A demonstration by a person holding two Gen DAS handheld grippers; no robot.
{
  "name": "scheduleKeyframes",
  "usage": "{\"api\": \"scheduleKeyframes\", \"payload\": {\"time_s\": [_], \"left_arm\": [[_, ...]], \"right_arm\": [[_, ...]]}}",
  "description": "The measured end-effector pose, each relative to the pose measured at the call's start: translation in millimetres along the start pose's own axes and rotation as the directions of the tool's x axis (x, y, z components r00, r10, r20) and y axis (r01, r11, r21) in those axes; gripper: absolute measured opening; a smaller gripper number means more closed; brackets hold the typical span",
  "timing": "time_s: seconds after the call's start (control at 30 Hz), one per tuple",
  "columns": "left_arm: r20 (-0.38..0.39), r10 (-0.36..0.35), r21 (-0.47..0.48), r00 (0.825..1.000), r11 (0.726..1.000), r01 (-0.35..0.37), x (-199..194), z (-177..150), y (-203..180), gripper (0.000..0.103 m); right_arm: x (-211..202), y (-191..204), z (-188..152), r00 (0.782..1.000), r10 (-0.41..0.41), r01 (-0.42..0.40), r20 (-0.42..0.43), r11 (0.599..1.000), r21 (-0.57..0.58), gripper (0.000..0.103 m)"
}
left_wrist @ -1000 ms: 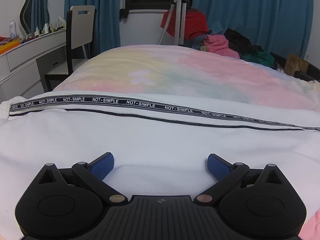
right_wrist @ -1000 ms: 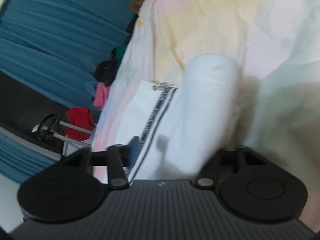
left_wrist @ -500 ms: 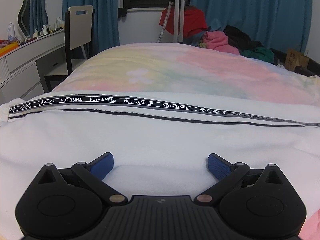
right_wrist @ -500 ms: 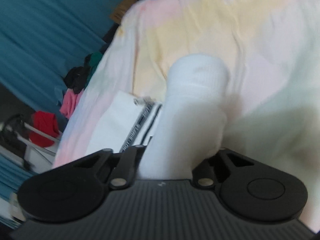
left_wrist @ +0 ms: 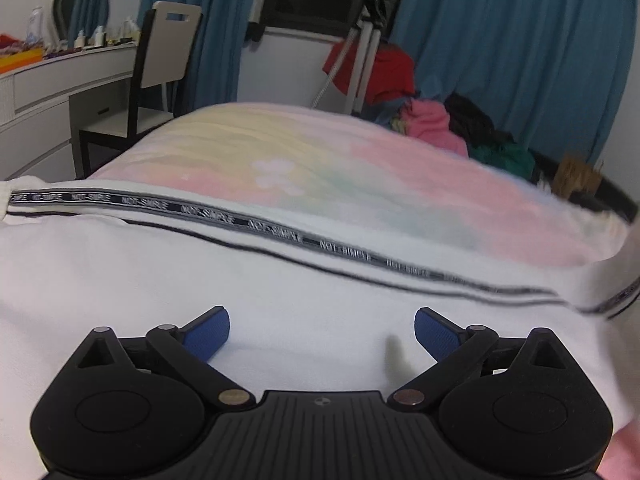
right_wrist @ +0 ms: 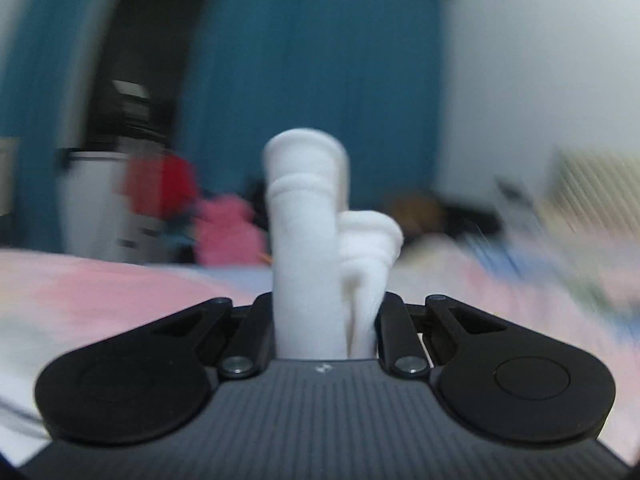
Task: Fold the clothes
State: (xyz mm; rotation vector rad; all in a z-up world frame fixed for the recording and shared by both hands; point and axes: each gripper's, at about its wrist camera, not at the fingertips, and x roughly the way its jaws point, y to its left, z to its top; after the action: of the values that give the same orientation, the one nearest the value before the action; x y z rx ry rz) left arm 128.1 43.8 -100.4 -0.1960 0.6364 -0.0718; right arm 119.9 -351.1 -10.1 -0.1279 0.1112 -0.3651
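White trousers (left_wrist: 160,272) with a black "NOT-SIMPLE" side stripe (left_wrist: 224,218) lie across the pastel bed (left_wrist: 360,168) in the left wrist view. My left gripper (left_wrist: 322,330) rests low on the white fabric, its blue pads (left_wrist: 208,332) wide apart with nothing between them. In the blurred right wrist view my right gripper (right_wrist: 326,320) is shut on a bunched white cuff end (right_wrist: 308,240) of the trousers, which sticks up between the fingers above the bed (right_wrist: 100,280).
A white desk (left_wrist: 48,92) and a chair (left_wrist: 160,52) stand left of the bed. Behind it are blue curtains (left_wrist: 520,60), a garment steamer stand (left_wrist: 364,40) and a pile of red, pink and dark clothes (left_wrist: 432,120).
My right gripper has swung up from looking down at the bed to level, carrying the white cuff. The stripe's right end has lifted. My left gripper has stayed open in place.
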Motion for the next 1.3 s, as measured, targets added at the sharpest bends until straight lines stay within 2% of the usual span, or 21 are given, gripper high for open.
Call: {"api": "scheduleKeyframes", "payload": {"time_s": [0.07, 0.17, 0.23, 0.27, 0.3, 0.37, 0.43, 0.57, 0.63, 0.73, 0.83, 0.97, 1.0, 1.03, 1.07, 1.13, 1.2, 1.23, 1.27, 1.3], "left_arm": [[0.035, 0.001, -0.048, 0.999, 0.999, 0.0, -11, 5, 8, 0.1], [0.081, -0.002, -0.157, 0.997, 0.987, 0.015, -29, 13, 28, 0.1], [0.099, -0.007, -0.234, 0.995, 0.972, 0.03, -39, 16, 43, 0.1], [0.102, -0.008, -0.263, 0.995, 0.964, 0.035, -42, 17, 48, 0.1], [0.103, -0.008, -0.291, 0.995, 0.956, 0.038, -45, 17, 53, 0.1], [0.102, -0.011, -0.325, 0.995, 0.945, 0.044, -48, 19, 60, 0.1], [0.105, -0.017, -0.342, 0.994, 0.938, 0.052, -50, 21, 63, 0.1], [0.109, -0.029, -0.315, 0.994, 0.947, 0.062, -48, 23, 56, 0.1], [0.111, -0.035, -0.3, 0.993, 0.951, 0.067, -47, 22, 51, 0.1], [0.125, -0.056, -0.282, 0.991, 0.955, 0.09, -47, 22, 46, 0.1], [0.144, -0.058, -0.254, 0.988, 0.963, 0.093, -51, 21, 41, 0.1], [0.142, -0.073, -0.211, 0.987, 0.972, 0.102, -55, 20, 35, 0.1], [0.141, -0.081, -0.197, 0.987, 0.974, 0.108, -57, 20, 33, 0.1], [0.139, -0.088, -0.184, 0.986, 0.976, 0.113, -59, 21, 32, 0.1], [0.135, -0.094, -0.17, 0.986, 0.978, 0.117, -61, 21, 29, 0.1], [0.127, -0.106, -0.153, 0.986, 0.98, 0.125, -68, 20, 26, 0.099], [0.117, -0.123, -0.137, 0.985, 0.981, 0.139, -77, 20, 23, 0.097], [0.111, -0.134, -0.121, 0.985, 0.982, 0.148, -82, 19, 22, 0.097], [0.106, -0.15, -0.1, 0.983, 0.982, 0.161, -86, 19, 19, 0.097], [0.101, -0.168, -0.076, 0.981, 0.981, 0.176, -91, 18, 17, 0.097]], "right_arm": [[-28, 44, 0, 0.99, 0.127, -0.12, 0.064, 0.987, -0.103, 0.015], [-63, 103, -28, 0.945, 0.326, -0.309, 0.034, 0.92, -0.241, 0.014], [-82, 139, -51, 0.896, 0.444, -0.426, -0.02, 0.844, -0.326, 0.014], [-87, 154, -68, 0.866, 0.495, -0.482, -0.074, 0.785, -0.39, 0.014], [-91, 167, -84, 0.838, 0.531, -0.527, -0.129, 0.724, -0.444, 0.014], [-96, 178, -108, 0.807, 0.551, -0.573, -0.215, 0.641, -0.51, 0.015], [-93, 173, -109, 0.805, 0.554, -0.576, -0.211, 0.646, -0.501, 0.014], [-87, 157, -93, 0.81, 0.555, -0.58, -0.19, 0.709, -0.402, 0.014], [-91, 152, -86, 0.812, 0.563, -0.575, -0.155, 0.725, -0.379, 0.015], [-125, 162, -84, 0.784, 0.606, -0.604, -0.135, 0.694, -0.393, 0.015], [-116, 172, -87, 0.761, 0.62, -0.639, -0.193, 0.662, -0.392, 0.015], [-105, 183, -90, 0.725, 0.633, -0.685, -0.27, 0.621, -0.381, 0.02], [-103, 182, -84, 0.707, 0.643, -0.705, -0.293, 0.616, -0.352, 0.027], [-103, 179, -79, 0.677, 0.664, -0.736, -0.318, 0.605, -0.303, 0.039], [-107, 173, -74, 0.642, 0.688, -0.766, -0.338, 0.593, -0.247, 0.045], [-117, 150, -64, 0.563, 0.752, -0.818, -0.342, 0.566, -0.104, 0.067], [-123, 127, -50, 0.498, 0.808, -0.844, -0.314, 0.534, 0.038, 0.073], [-122, 117, -44, 0.475, 0.831, -0.848, -0.289, 0.52, 0.102, 0.074], [-120, 107, -38, 0.457, 0.85, -0.847, -0.263, 0.506, 0.164, 0.074], [-115, 98, -33, 0.453, 0.86, -0.835, -0.236, 0.501, 0.225, 0.074]]}}
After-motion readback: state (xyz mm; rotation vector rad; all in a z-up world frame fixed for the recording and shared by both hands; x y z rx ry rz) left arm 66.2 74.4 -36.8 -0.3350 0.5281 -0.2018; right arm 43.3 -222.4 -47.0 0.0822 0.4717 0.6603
